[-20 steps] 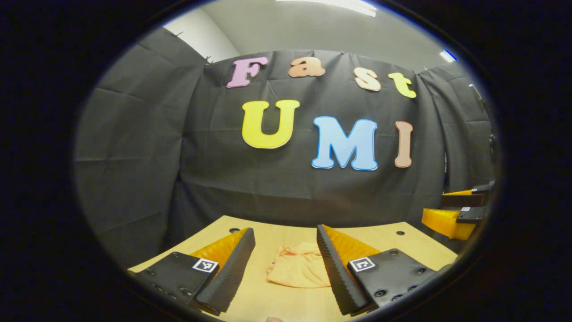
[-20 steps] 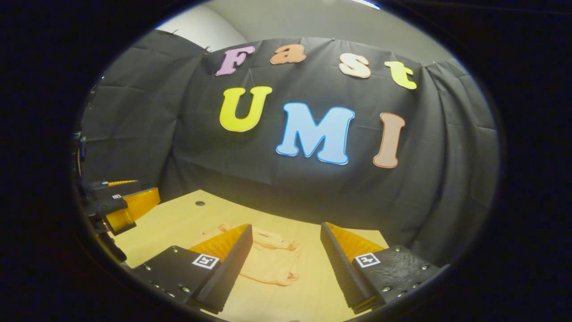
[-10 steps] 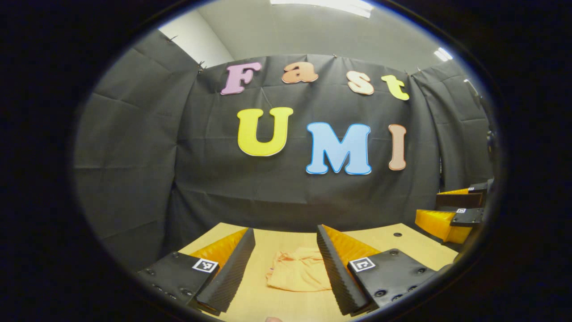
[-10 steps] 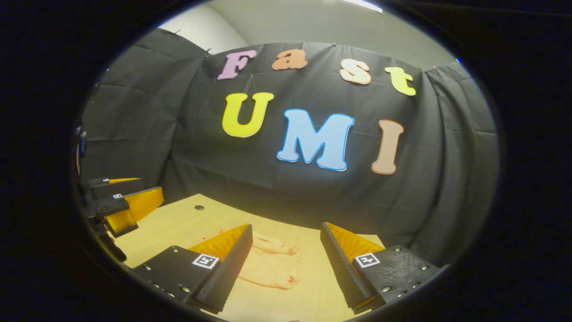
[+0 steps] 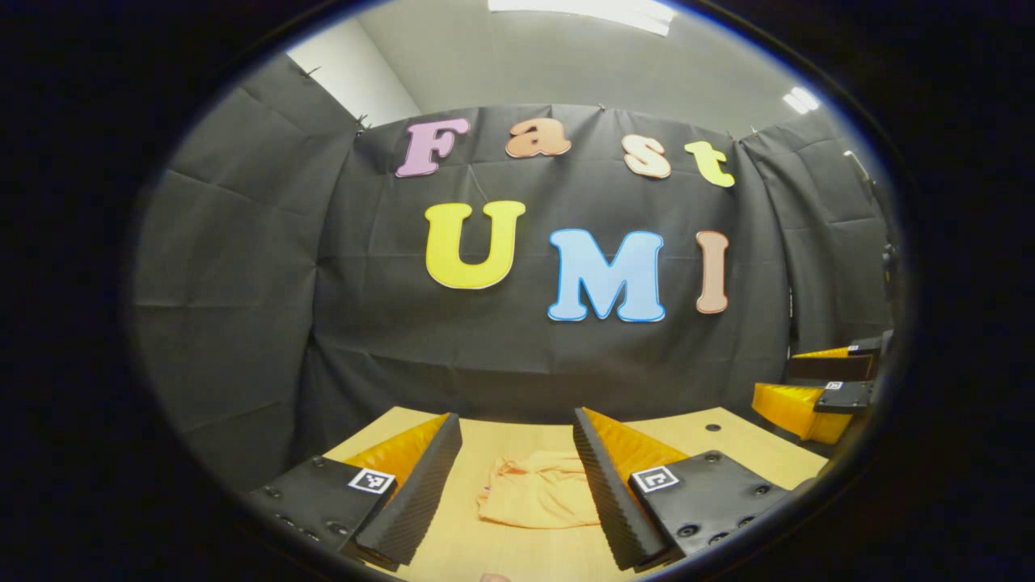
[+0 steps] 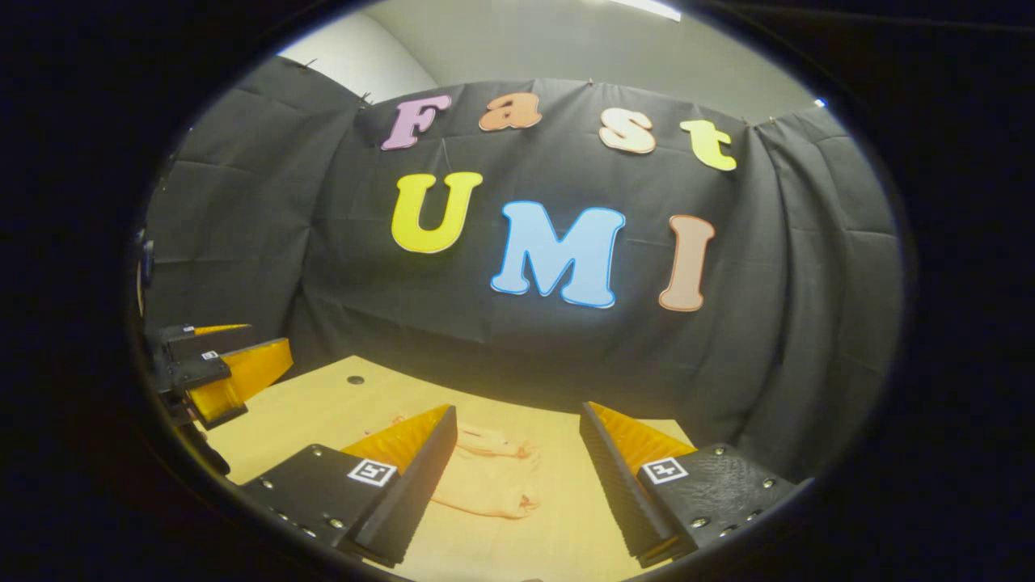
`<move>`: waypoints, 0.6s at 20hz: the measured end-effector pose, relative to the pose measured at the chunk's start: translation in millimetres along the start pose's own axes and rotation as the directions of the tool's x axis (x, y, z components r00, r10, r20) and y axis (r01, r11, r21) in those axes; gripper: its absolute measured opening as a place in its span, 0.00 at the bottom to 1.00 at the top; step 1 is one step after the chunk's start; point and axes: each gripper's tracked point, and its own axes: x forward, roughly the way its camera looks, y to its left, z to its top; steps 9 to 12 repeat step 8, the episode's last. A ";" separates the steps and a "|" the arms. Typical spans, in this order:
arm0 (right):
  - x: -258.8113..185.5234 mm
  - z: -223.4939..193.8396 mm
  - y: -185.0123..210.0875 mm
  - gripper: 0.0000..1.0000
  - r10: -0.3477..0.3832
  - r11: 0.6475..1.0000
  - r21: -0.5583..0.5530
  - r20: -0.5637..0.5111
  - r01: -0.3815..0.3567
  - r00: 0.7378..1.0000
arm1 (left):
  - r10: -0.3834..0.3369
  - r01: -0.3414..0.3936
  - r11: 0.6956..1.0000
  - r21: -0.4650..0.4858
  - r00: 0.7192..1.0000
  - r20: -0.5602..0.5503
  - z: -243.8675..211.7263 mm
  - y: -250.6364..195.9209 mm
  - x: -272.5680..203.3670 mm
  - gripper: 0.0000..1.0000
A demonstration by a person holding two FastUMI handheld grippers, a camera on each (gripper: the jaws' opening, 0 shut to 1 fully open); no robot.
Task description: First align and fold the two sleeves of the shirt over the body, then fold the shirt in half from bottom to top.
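Both views have tilted slightly upward since the earlier frames, so the folded orange cotton shirt [image 5: 538, 497] sits lower in frame. It lies on the pale wooden table [image 5: 728, 440], at bottom centre between the spread fingers of the left gripper [image 5: 517, 485]. The right gripper [image 6: 517, 481], at bottom centre of the right gripper view, is likewise spread wide, holding nothing above the shirt [image 6: 485, 489].

Nothing really readable here apart from the booth wall. The grippers just had little square black-and-white marker tags [image 5: 371, 480] on them, coded patterns, no actual words or numbers.
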 end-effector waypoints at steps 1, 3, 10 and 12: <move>-2.0 -1.4 0.8 0.95 0.000 1.000 0.000 0.000 0.000 1.000 | -0.002 0.002 1.000 -0.001 1.000 0.000 -0.1 -0.5 -0.7 0.87; -4.0 -2.7 2.0 0.95 0.002 1.000 -0.003 0.002 -0.002 1.000 | -0.003 0.003 1.000 -0.004 1.000 0.000 -1.2 -0.5 -3.0 0.87; -5.9 -5.8 3.7 0.95 0.000 1.000 -0.004 -0.001 0.000 1.000 | -0.002 0.002 1.000 -0.008 1.000 -0.004 -3.1 -0.5 -4.2 0.87; -5.9 -5.8 3.7 0.95 0.000 1.000 -0.004 -0.001 0.000 1.000 | -0.002 0.002 1.000 -0.008 1.000 -0.004 -3.1 -0.5 -4.2 0.87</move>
